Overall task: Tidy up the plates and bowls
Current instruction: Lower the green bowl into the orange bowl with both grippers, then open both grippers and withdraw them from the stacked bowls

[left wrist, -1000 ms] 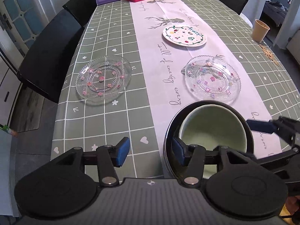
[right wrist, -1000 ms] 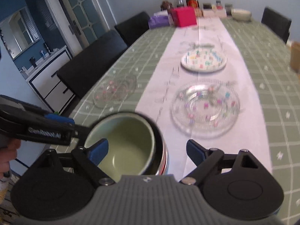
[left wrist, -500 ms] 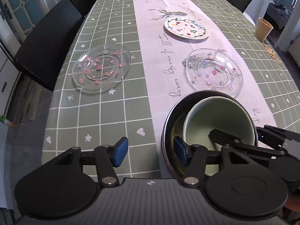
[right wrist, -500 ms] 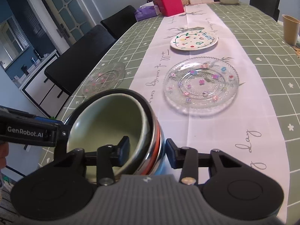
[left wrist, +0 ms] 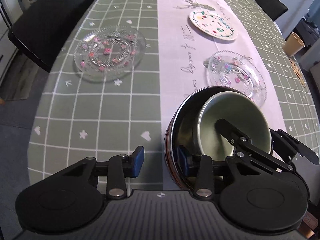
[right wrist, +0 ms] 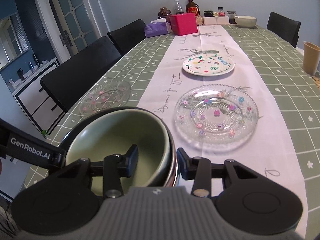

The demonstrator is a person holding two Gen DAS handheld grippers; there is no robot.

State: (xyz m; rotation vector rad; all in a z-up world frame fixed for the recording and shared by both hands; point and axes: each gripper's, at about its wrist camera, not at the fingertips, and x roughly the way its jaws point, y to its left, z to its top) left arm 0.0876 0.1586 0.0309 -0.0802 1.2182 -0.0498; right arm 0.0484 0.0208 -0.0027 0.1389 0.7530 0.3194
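My left gripper (left wrist: 161, 162) has just been closing across the near wall of the dark bowl (left wrist: 181, 124); pad contact unclear. Green bowl (right wrist: 118, 138) nested inside it, on the white runner (right wrist: 200, 46). My right gripper (right wrist: 157, 161) pinches both rims.

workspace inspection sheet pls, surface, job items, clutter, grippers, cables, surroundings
surface: table under a green grid cloth with a pale runner.
job's things: green bowl nested in a dark bowl; two glass plates; painted plate; cream bowl at the far end.
clutter: red box, tissue pack, bottles and jars, tan cup.
grippers: right gripper straddles the nested rims, has just closed. Left gripper straddles the dark bowl's wall, has just been closing.
cables: nothing seen.
surroundings: black chairs, glazed door.
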